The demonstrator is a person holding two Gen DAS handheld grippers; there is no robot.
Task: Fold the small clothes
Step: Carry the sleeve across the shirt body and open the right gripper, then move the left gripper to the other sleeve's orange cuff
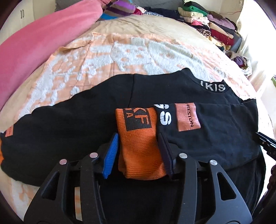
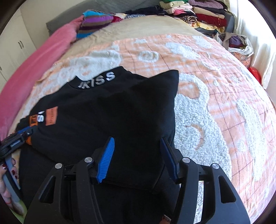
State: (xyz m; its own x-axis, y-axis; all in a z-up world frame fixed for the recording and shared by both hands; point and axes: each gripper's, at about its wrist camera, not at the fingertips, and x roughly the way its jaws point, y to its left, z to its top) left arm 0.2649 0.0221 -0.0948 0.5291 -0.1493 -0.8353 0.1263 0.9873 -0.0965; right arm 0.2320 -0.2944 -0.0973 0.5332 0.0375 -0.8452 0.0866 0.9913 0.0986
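Black cotton, one sweatshirt (image 1: 72, 124), is spread on the bed over a peach-and-white quilt (image 1: 96, 56), its collar lettered in white. One orange ribbed cuff (image 1: 138, 143) is seen on the near part of the sweatshirt, and two rust-coloured patches are counted: one (image 1: 188, 117) just right of the cuff, a smaller one (image 1: 9, 133) at the garment's far left end.

Two grippers are in view. The left gripper (image 1: 138, 146) is held over the cuff, whose cloth sits between the two blue fingers (image 1: 110, 155); both pads are seen touching its sides, so the cuff is taken as clamped. The right gripper (image 2: 137, 156) is held at the sweatshirt's right edge, where a raised black fold (image 2: 155, 96) lies between its fingers; these stand apart, and whether they press the cloth cannot be told.

Beyond the sweatshirt, one pink blanket (image 1: 39, 39) lies along the quilt's left side, one striped bundle (image 2: 94, 22) at the head of the bed, and one pile of folded clothes (image 2: 198, 12) at the far right. One white bag (image 2: 241, 46) beside that pile is filled with clothes.
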